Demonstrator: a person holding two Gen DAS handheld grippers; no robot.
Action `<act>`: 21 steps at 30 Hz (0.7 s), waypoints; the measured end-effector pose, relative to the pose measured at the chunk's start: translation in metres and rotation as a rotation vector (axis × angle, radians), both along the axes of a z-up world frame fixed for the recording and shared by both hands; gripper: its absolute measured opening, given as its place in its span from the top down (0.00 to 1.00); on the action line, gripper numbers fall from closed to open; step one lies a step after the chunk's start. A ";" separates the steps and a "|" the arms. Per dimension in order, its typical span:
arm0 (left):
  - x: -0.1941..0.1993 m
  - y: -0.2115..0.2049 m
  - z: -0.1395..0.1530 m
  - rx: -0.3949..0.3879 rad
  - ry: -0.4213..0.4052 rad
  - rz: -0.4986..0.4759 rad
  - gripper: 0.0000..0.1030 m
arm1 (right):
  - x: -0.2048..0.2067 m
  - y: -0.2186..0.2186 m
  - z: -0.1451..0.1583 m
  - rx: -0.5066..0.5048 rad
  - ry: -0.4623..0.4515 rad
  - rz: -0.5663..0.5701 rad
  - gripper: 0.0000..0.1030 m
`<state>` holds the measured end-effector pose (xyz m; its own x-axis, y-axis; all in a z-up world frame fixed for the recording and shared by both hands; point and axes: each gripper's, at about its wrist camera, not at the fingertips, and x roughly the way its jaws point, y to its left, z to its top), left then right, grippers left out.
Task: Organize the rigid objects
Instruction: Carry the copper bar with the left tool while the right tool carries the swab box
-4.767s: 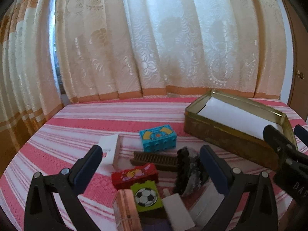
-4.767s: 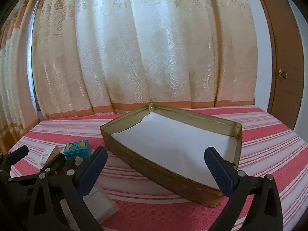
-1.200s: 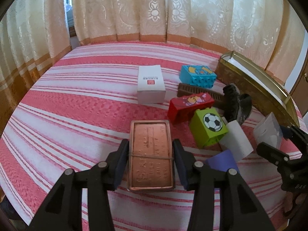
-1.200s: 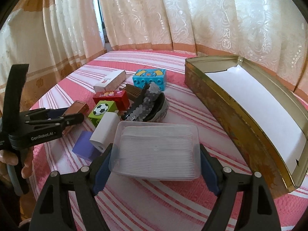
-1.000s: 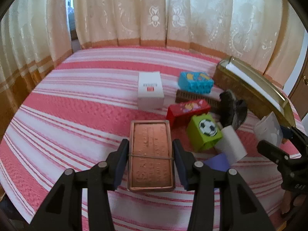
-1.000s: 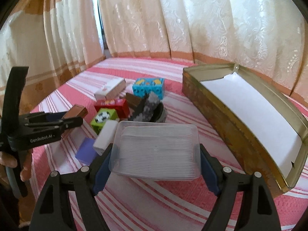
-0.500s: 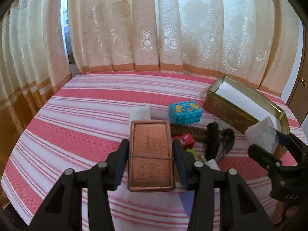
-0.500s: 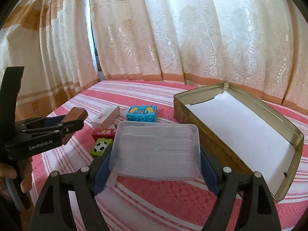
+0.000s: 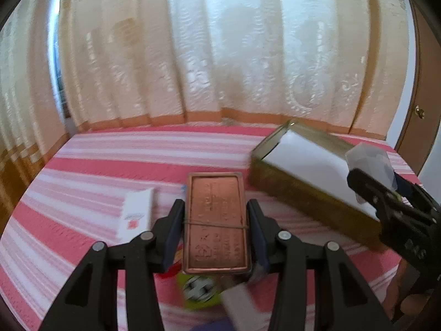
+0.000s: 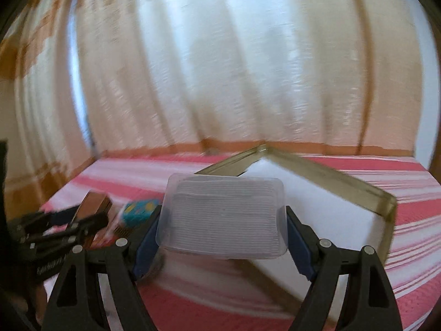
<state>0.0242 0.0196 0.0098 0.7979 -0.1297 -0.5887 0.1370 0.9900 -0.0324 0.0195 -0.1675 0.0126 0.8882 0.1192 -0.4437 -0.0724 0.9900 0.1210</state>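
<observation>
My left gripper (image 9: 216, 231) is shut on a copper-coloured flat tin (image 9: 215, 220) with a rubber band round it, held above the striped bed. My right gripper (image 10: 222, 231) is shut on a clear plastic box (image 10: 223, 218) with ribbed white contents. Ahead lies the open gold tin tray (image 10: 325, 173) lined with white paper; in the left wrist view the gold tin tray (image 9: 300, 193) sits to the right. The right gripper (image 9: 386, 190) with the clear plastic box (image 9: 369, 160) shows at the right edge there. In the right wrist view the left gripper (image 10: 91, 215) is at the left.
A white carton (image 9: 136, 212) lies left of the copper tin, and a green football block (image 9: 198, 289) and a white block (image 9: 242, 303) sit below it, blurred. A blue block (image 10: 137, 209) shows in the right wrist view. Curtains hang behind the bed; a wooden door (image 9: 421, 110) stands right.
Both grippers have risen with their loads and tilted up, so more curtain shows. The toys have slid down and partly out of both views; the gold tray now sits more ahead of the right gripper.
</observation>
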 end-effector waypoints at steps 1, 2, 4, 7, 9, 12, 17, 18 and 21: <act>0.002 -0.005 0.002 -0.002 -0.006 -0.007 0.56 | 0.002 -0.005 0.001 0.004 -0.006 -0.031 0.20; 0.005 -0.012 0.003 -0.004 -0.014 -0.018 0.56 | 0.004 -0.013 0.002 0.012 -0.012 -0.073 0.20; 0.009 -0.027 0.007 -0.010 -0.034 -0.042 0.56 | 0.006 -0.023 0.004 0.021 -0.008 -0.115 0.20; 0.015 -0.046 0.009 -0.017 -0.055 -0.072 0.56 | 0.009 -0.036 0.006 0.030 -0.017 -0.167 0.20; 0.018 -0.059 0.010 -0.025 -0.069 -0.089 0.56 | 0.010 -0.043 0.007 0.036 -0.020 -0.191 0.20; 0.024 -0.077 0.010 -0.032 -0.076 -0.108 0.56 | 0.013 -0.052 0.009 0.024 -0.030 -0.231 0.20; 0.032 -0.102 0.013 -0.022 -0.096 -0.125 0.56 | 0.018 -0.067 0.013 -0.006 -0.049 -0.264 0.19; 0.034 -0.108 0.014 -0.013 -0.103 -0.128 0.56 | 0.021 -0.071 0.014 -0.015 -0.051 -0.275 0.19; 0.040 -0.122 0.014 -0.005 -0.113 -0.130 0.56 | 0.026 -0.086 0.013 -0.033 -0.052 -0.312 0.19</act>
<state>0.0645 -0.1020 0.0240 0.8353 -0.2386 -0.4954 0.2669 0.9636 -0.0141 0.0455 -0.2531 0.0260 0.9012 -0.1759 -0.3962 0.2298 0.9688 0.0925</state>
